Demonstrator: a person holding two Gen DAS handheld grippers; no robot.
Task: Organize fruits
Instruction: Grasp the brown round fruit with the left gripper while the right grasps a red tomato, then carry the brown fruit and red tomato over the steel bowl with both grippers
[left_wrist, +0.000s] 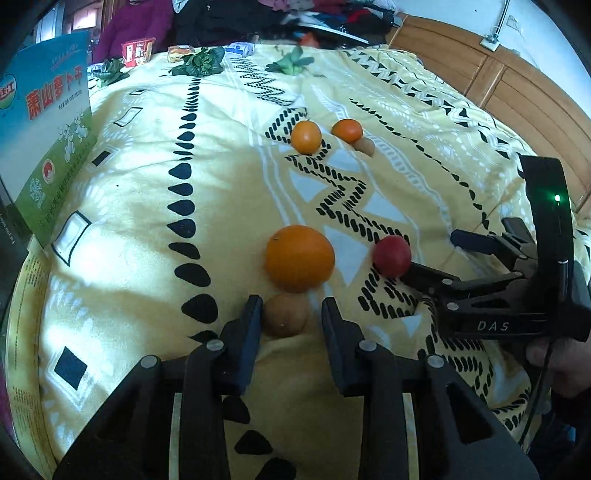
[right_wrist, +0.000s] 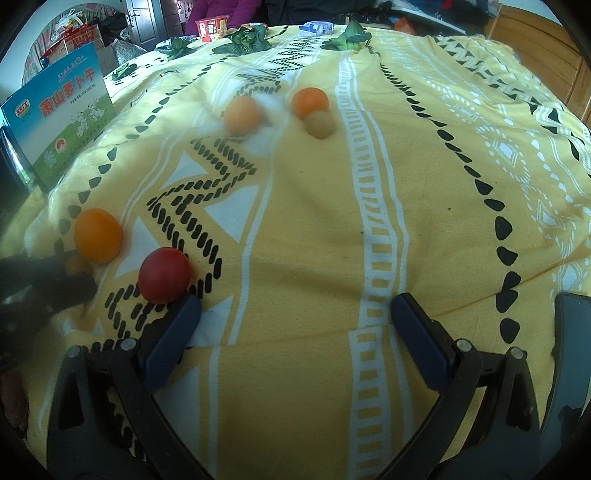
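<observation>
Fruits lie on a yellow patterned cloth (left_wrist: 147, 229). My left gripper (left_wrist: 290, 317) is open, its fingers on either side of a brown kiwi (left_wrist: 285, 314), with a gap on the right side. A large orange (left_wrist: 300, 257) sits just beyond the kiwi. A red fruit (left_wrist: 392, 256) lies to the right; it also shows in the right wrist view (right_wrist: 165, 275), touching the left fingertip (right_wrist: 186, 306) of my right gripper (right_wrist: 295, 314), which is wide open and empty. Farther off lie two oranges (left_wrist: 306, 137) (left_wrist: 347, 130) and a second kiwi (left_wrist: 365, 146).
A blue-green printed box (left_wrist: 48, 133) stands at the left edge. Leafy greens (left_wrist: 201, 62) and snack packets (left_wrist: 138, 51) lie along the far edge. A wooden cabinet (left_wrist: 498, 81) is at the right. A dark phone-like object (right_wrist: 570, 332) lies at the right wrist view's right edge.
</observation>
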